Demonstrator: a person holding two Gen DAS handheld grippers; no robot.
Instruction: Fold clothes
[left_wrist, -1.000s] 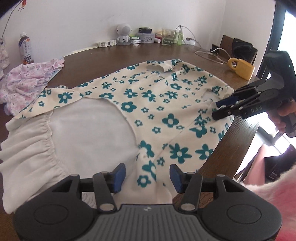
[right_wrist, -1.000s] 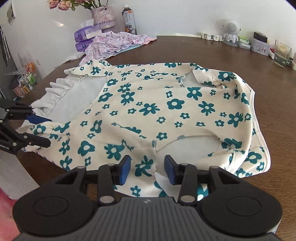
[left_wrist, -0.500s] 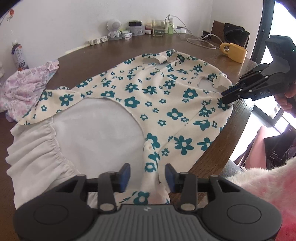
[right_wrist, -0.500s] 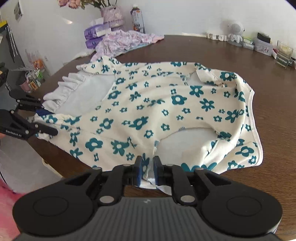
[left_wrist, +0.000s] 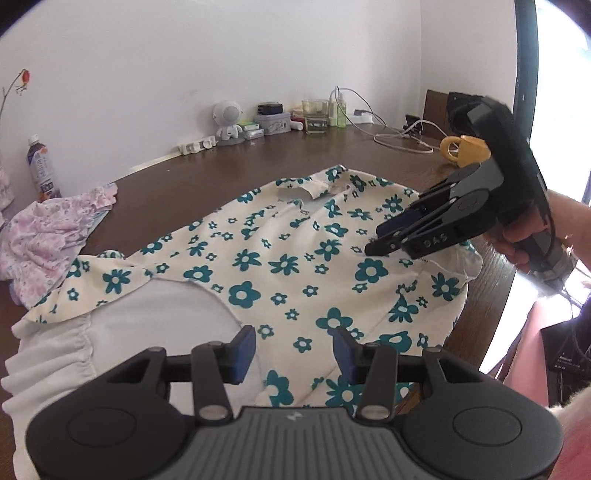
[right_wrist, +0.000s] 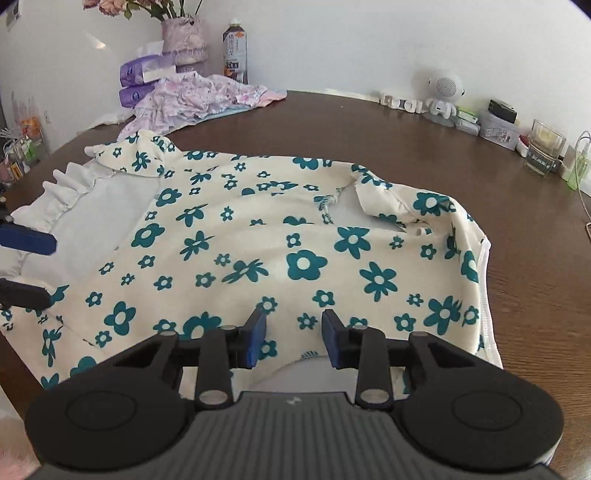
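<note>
Both grippers, left gripper (left_wrist: 291, 347) & right gripper (right_wrist: 293, 341), hover w/ fingers apart over the flower garment (right_wrist: 295, 236), gripping nothing, probably to choose the next fold edge.

"DAS" on right hand-held gripper (left_wrist: 376, 242) finger; bottle labels unreadable.
</note>
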